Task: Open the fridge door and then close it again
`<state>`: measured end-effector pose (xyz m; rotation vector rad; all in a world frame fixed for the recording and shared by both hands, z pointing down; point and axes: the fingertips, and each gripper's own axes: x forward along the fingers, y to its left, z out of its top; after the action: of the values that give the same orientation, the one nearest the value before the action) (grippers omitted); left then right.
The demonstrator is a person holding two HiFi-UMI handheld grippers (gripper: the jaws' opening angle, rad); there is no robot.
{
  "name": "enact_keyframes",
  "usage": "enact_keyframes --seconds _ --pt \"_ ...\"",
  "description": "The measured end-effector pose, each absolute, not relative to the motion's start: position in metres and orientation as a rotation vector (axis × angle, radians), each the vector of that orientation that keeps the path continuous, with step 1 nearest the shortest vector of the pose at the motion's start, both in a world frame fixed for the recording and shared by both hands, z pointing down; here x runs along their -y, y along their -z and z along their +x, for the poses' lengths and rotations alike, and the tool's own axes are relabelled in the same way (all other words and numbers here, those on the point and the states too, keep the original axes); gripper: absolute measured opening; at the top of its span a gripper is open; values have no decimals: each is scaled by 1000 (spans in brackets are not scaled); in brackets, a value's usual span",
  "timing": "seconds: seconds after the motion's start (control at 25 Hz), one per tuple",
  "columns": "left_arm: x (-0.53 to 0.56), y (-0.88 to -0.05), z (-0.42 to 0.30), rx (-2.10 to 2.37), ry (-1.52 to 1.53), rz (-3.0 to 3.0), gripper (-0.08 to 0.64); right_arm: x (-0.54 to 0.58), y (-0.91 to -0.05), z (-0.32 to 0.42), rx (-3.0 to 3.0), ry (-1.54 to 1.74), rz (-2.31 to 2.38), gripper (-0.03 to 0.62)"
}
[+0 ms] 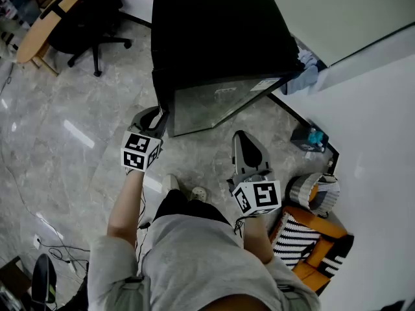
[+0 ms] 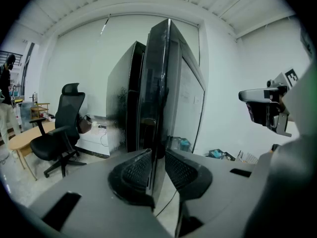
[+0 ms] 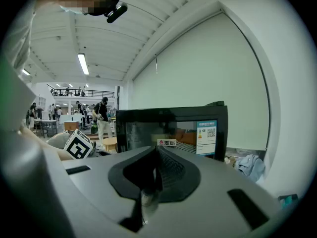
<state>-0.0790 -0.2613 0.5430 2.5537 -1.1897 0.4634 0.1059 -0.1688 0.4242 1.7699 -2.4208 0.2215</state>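
Both jaws of the left gripper clamp the free edge of the door, a hold for swinging it, while the right gripper, clenched on nothing, waits spare at the door's five o'clock; the fridge stands ajar at the person's twelve o'clock.

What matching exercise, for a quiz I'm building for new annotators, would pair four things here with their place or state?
Things:
1. fridge door
2. left gripper
3. right gripper
4. office chair

Places or states:
A. fingers together, nothing between them
B. top left of the head view
C. swung open
D. fingers either side of the door's edge

Pairs: 1-C, 2-D, 3-A, 4-B
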Motion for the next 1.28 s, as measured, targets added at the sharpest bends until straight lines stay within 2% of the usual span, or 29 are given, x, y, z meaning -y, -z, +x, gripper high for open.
enact_keyframes --seconds 1.12,1.28 --pt "295 -543 -89 1249 -512 2558 86 170 -424 113 2379 -219 1822 26" --pt "287 -536 -99 1309 -489 2547 17 170 -422 111 2404 -216 1805 26"
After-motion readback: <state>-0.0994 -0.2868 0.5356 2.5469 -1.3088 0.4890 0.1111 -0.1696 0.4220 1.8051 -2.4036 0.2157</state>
